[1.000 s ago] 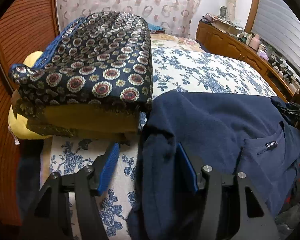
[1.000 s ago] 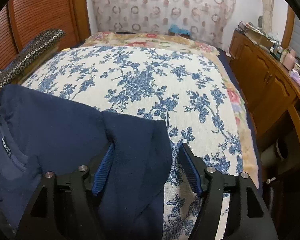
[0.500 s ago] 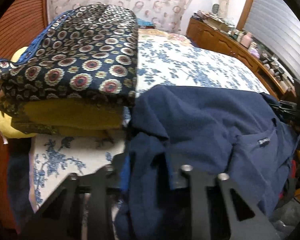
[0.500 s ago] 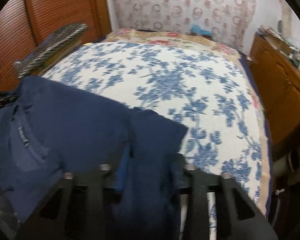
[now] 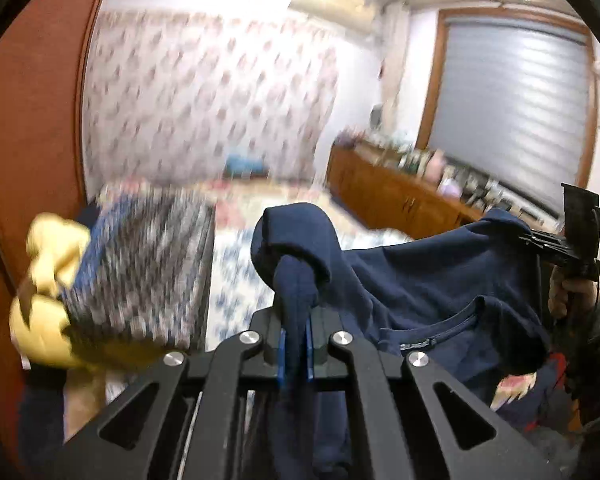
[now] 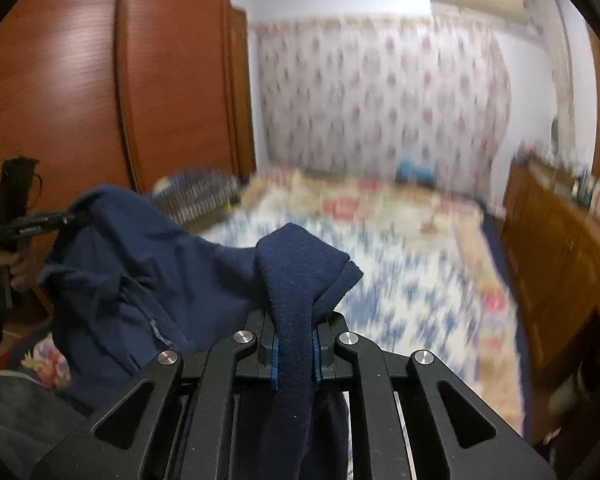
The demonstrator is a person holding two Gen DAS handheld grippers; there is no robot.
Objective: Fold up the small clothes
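Note:
A navy T-shirt [image 5: 420, 280] hangs stretched in the air between both grippers, collar sagging toward me. My left gripper [image 5: 294, 344] is shut on a bunched shoulder of it, cloth pinched between the blue pads. In the right wrist view the same shirt [image 6: 160, 264] drapes to the left. My right gripper [image 6: 296, 354] has the other shoulder pressed between its pads, its jaws still closing on it. Each view shows the other gripper at the far end of the shirt: the right one [image 5: 560, 248], the left one [image 6: 32, 224]. The shirt's lower part is hidden under the grippers.
The bed with a blue-flowered cover [image 6: 400, 272] lies below and ahead. A folded patterned pile [image 5: 148, 264] on yellow cloth [image 5: 44, 320] sits at its left edge. A wooden wardrobe [image 6: 100, 80] stands left, a cluttered low cabinet [image 6: 560, 248] right. A person's hand [image 5: 572, 292] grips the right handle.
Both grippers went from open around the shirt's shoulders on the bed to shut on them. Both then rose and tipped up, lifting the shirt off the cover.

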